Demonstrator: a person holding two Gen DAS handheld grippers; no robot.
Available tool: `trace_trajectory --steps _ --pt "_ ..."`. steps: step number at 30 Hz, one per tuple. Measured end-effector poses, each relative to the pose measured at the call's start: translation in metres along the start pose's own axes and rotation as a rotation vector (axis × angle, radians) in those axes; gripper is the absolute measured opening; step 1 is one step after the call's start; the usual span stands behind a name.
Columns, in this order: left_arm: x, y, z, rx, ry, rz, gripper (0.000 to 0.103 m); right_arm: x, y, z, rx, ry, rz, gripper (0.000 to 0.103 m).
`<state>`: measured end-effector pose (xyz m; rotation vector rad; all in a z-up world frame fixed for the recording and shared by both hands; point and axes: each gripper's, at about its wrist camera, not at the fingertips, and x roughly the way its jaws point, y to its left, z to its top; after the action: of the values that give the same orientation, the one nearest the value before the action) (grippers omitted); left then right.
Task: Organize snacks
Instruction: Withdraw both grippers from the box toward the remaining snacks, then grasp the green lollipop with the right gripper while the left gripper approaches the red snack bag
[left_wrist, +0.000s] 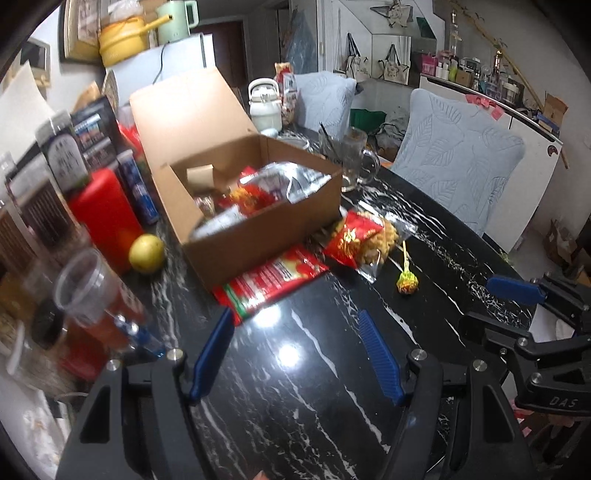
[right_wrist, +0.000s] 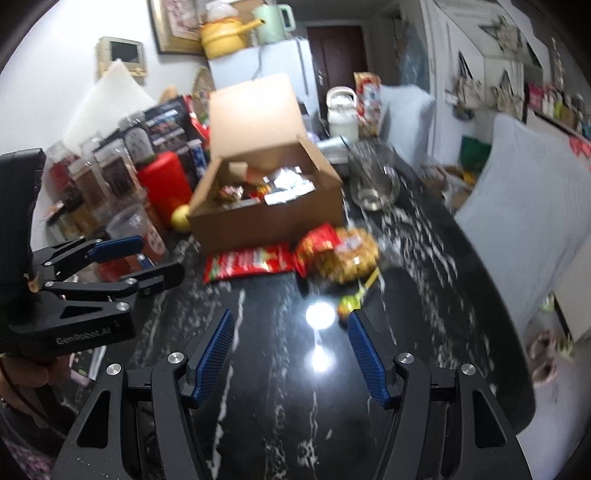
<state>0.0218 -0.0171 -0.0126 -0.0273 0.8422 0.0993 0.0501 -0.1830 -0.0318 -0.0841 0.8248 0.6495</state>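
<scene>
Two black hand-held grippers with blue ribbed pads, the left gripper (left_wrist: 295, 332) and the right gripper (right_wrist: 291, 332), hover with fingers spread wide and empty over a glossy black marble-patterned table (left_wrist: 314, 406). Beyond them an open brown cardboard box (left_wrist: 258, 243) holds foil snack packets (lid flap upright). Against its near wall lie a flat red snack packet (left_wrist: 273, 280), a red-and-clear bag of golden twisted snacks (left_wrist: 365, 236) and, just beside that bag, a yellow-green wrapped lollipop (left_wrist: 407, 283).

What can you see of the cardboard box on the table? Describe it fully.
The cardboard box is plain brown, with its lid flap standing open at the back. It sits upright on the black marble table, partly filled with silver and red snack packets. A flat red packet lies against its front base.
</scene>
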Motion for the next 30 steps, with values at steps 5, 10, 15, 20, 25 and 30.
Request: trace_trajectory --steps 5,10,15,20,25,30 --pt "0.024 0.001 -0.009 -0.032 0.038 0.0 0.069 0.015 -0.018 -0.019 0.063 0.034 -0.036 0.064" --pt "0.049 0.0 -0.014 -0.053 0.088 -0.017 0.069 0.031 -0.033 -0.028 0.095 0.07 -0.072 0.064" --pt "0.066 -0.005 -0.011 -0.044 0.101 -0.021 0.069 0.051 -0.043 -0.026 0.102 0.1 -0.084 0.064" --pt "0.079 -0.005 -0.003 -0.058 0.102 -0.056 0.069 0.073 -0.05 -0.015 0.093 0.121 -0.082 0.064" --pt "0.088 -0.006 0.008 -0.057 0.101 -0.079 0.069 0.091 -0.056 -0.004 0.09 0.137 -0.062 0.064" --pt "0.096 -0.011 0.021 -0.032 0.1 -0.084 0.069 0.106 -0.054 0.005 0.065 0.152 -0.055 0.064"
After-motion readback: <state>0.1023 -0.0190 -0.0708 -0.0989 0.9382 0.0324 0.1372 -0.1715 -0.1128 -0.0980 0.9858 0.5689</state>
